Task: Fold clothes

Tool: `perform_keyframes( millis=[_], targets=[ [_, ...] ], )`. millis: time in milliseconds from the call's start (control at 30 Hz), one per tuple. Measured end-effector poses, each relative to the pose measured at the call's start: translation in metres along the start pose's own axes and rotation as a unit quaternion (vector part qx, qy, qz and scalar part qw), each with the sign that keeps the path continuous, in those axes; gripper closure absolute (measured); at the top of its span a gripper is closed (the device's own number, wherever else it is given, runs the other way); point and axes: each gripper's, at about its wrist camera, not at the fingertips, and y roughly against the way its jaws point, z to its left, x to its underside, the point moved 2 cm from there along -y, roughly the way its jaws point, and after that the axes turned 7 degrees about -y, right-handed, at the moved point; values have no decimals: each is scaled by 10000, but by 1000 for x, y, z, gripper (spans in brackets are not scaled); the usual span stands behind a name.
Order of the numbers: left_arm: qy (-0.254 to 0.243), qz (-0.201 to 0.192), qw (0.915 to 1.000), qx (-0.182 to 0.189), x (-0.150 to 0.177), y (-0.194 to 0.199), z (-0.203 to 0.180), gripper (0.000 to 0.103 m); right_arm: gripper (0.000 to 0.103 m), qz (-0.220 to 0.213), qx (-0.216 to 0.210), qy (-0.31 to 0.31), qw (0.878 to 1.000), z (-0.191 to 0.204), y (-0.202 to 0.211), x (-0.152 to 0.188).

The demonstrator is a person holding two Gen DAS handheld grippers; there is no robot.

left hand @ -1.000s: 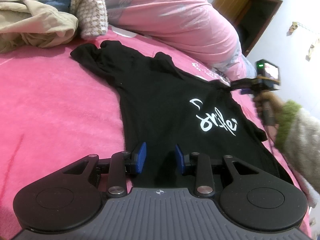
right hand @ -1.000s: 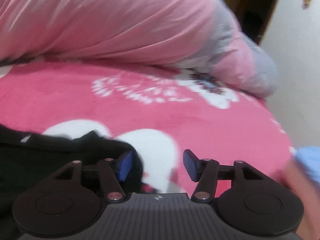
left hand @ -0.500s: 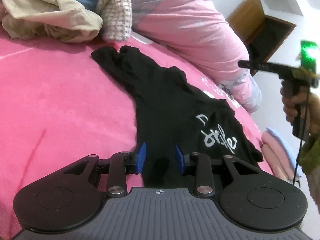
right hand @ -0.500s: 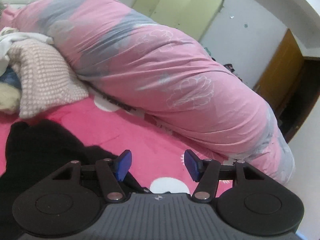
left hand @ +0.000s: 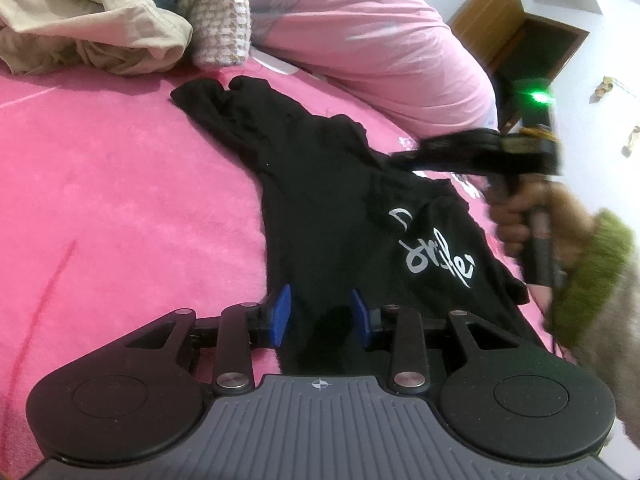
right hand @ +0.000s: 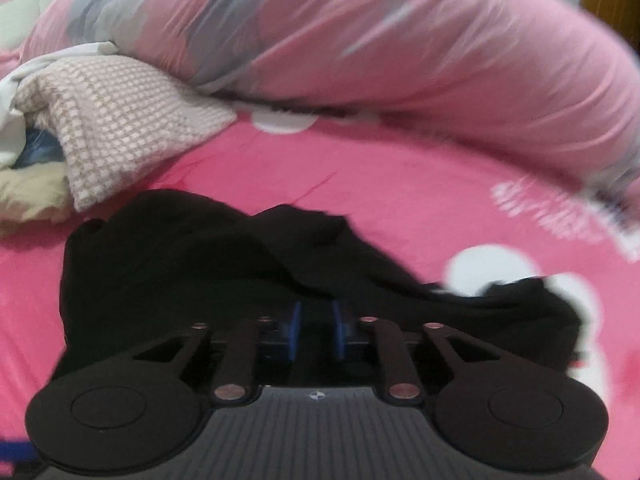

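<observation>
A black T-shirt [left hand: 320, 200] with white lettering [left hand: 436, 256] lies crumpled lengthwise on the pink bed sheet [left hand: 120, 200]. My left gripper [left hand: 321, 314] sits at its near hem, blue pads closed on a bunch of the fabric. A hand [left hand: 512, 216] in a green-cuffed sleeve holds my right gripper [left hand: 394, 158] at the shirt's far right shoulder. In the right wrist view the T-shirt [right hand: 180, 264] spreads in front of the right gripper [right hand: 317, 320]. Its jaws are closing, with dark fabric between the narrow pads. That view is blurred.
A heap of clothes [left hand: 92, 20] with a checked knit piece [left hand: 220, 12] lies at the far left of the bed. A rolled pink duvet [left hand: 360, 20] runs along the back. A brown door [left hand: 520, 40] stands at the far right.
The right gripper swung from the bed's right edge back over the shirt's shoulder, and its jaws narrowed. The shirt is bunched narrower than a second ago. The left gripper stayed put.
</observation>
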Motion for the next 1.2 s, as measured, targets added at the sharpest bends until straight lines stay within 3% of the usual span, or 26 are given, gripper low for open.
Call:
perform_keyframes(
  millis=[67, 133, 233, 333, 500, 600, 733, 800, 1033, 1100, 1200],
  targets=[
    [-26, 5, 10000, -8, 0, 0, 0, 70, 90, 86, -159, -137, 9997, 4, -25, -5],
    [-59, 7, 10000, -14, 1, 0, -1, 70, 91, 101, -61, -262, 9996, 1, -50, -12],
    [-106, 5, 9999, -25, 1, 0, -1, 70, 93, -106, -84, -883, 9960, -18, -72, -29],
    [-149, 0, 9999, -43, 1, 0, -1, 70, 92, -462, -25, -1291, 9906, -32, -72, -40],
    [-169, -7, 9998, -57, 1, 0, -2, 70, 90, -615, 238, -1847, 9806, -51, -61, -45],
    [-56, -23, 10000, -9, 0, 2, 0, 70, 90, -698, -290, -1227, 9896, -20, -33, -39],
    [299, -368, 9988, -131, -9, 13, 13, 70, 88, -691, -803, -521, 9930, 25, 6, -21],
    [431, -531, 9969, -388, -17, 19, 20, 70, 88, -634, -923, -420, 9928, 34, 13, -17],
    [1029, -231, 9865, -1251, -77, 34, 43, 69, 84, -490, -1252, -137, 9908, 60, 22, -6],
    [1094, -415, 9834, -1388, -91, 22, 55, 69, 83, -471, -1318, -177, 9900, 65, 20, 0],
    [1551, -289, 9778, -1380, -105, -16, 82, 69, 83, -359, -1532, -314, 9871, 69, 15, 11]
  ],
)
